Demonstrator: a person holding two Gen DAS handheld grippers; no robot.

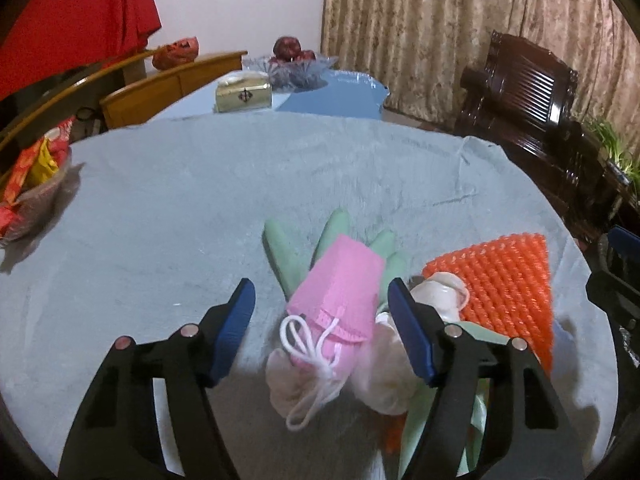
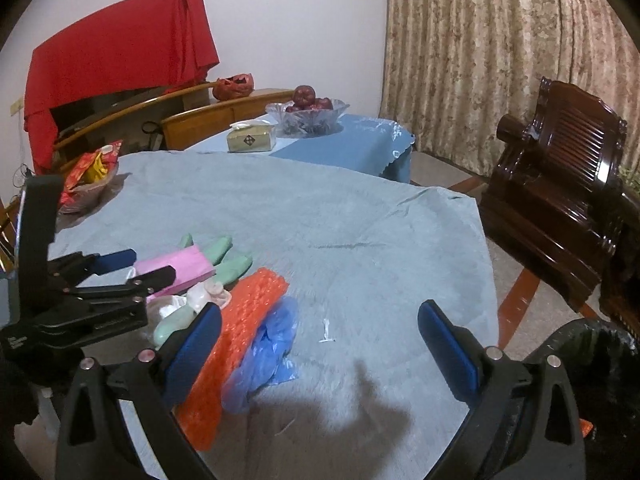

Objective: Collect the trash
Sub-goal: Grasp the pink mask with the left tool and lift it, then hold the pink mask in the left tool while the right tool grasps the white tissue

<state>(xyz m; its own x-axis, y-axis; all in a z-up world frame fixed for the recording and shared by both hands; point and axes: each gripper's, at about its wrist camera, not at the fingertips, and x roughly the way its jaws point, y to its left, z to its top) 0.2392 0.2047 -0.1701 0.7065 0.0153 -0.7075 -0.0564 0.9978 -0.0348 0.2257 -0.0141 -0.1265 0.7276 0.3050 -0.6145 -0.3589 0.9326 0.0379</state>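
the pink pouch lies between the spread left tongs, untouched; right tongs spread over the bench.

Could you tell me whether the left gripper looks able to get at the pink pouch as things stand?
Probably yes: the left gripper is open with the pink pouch lying between its fingers, nothing covering it.

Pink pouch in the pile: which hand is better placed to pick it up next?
Left. Its tool is open and already straddles the pink pouch. The right tool is open beside the orange mesh, over bare cloth, further from the pouch.
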